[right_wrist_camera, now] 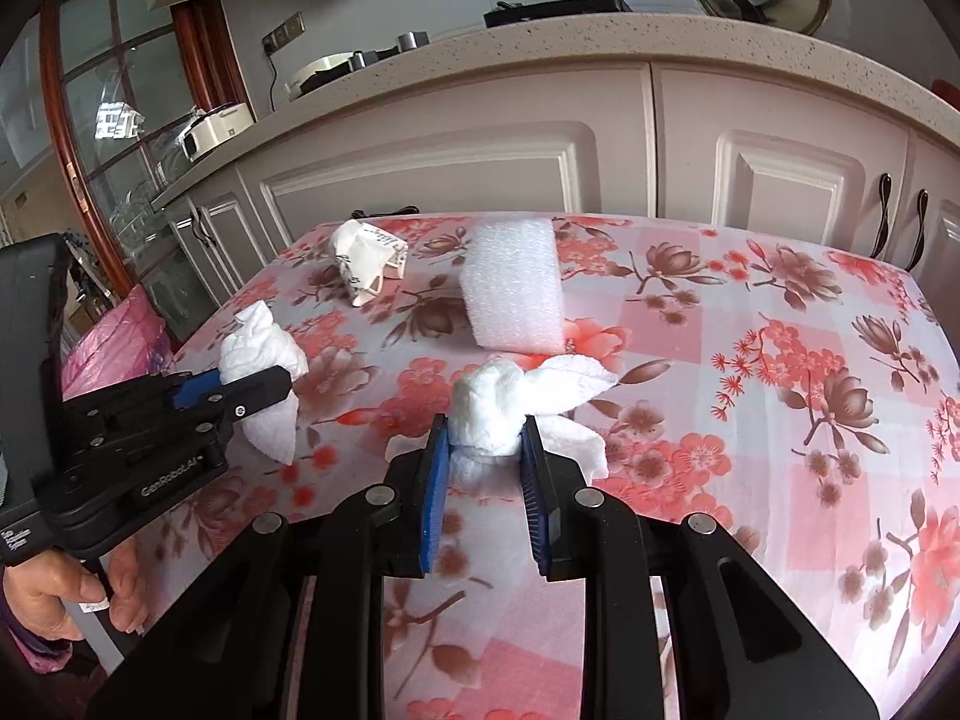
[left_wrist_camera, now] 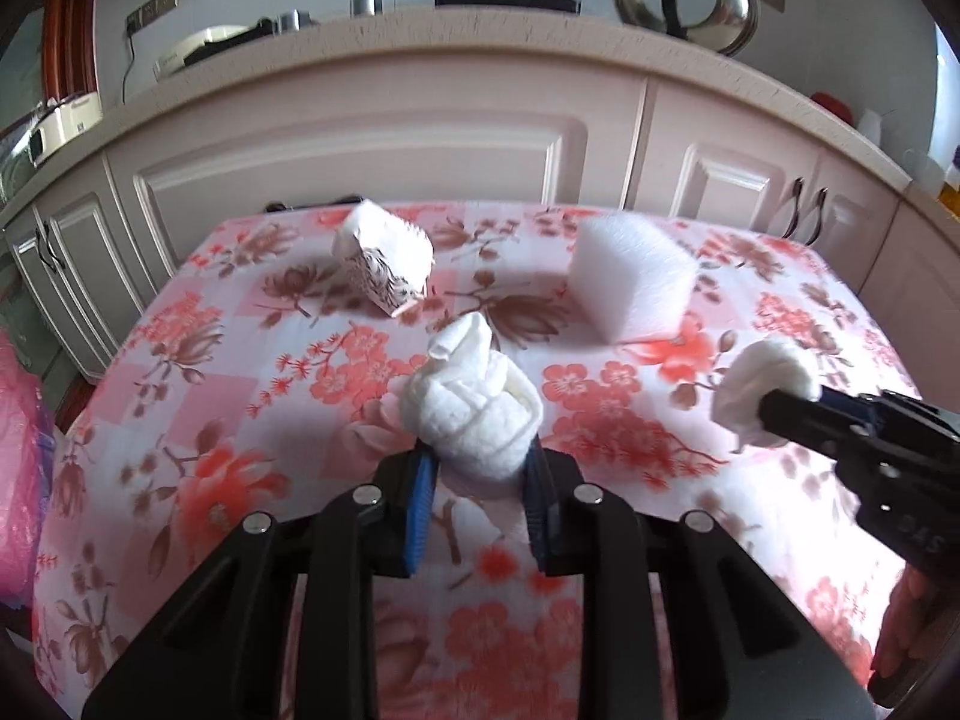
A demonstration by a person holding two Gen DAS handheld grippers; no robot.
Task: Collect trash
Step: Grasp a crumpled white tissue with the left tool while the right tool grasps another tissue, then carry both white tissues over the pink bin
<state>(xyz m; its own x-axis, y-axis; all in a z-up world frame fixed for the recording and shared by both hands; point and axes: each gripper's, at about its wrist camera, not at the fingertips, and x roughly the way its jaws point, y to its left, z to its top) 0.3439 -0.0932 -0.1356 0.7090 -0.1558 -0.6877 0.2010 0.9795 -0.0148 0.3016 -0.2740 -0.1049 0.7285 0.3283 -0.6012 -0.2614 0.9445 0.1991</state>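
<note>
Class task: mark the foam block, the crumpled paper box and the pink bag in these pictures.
foam block (right_wrist_camera: 516,294): right wrist view, middle of its front face.
crumpled paper box (left_wrist_camera: 387,258): left wrist view, its patterned side.
pink bag (left_wrist_camera: 21,468): left wrist view, its visible side.

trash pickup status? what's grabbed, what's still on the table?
Nothing visibly binned yet. In hand: left gripper clamps one tissue wad; right gripper clamps another wad. Left on the floral tablecloth: crumpled carton and foam block.

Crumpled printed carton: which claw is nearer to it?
Left. The left claw faces the crumpled printed carton from nearby; the right claw is farther off to its right.
</note>
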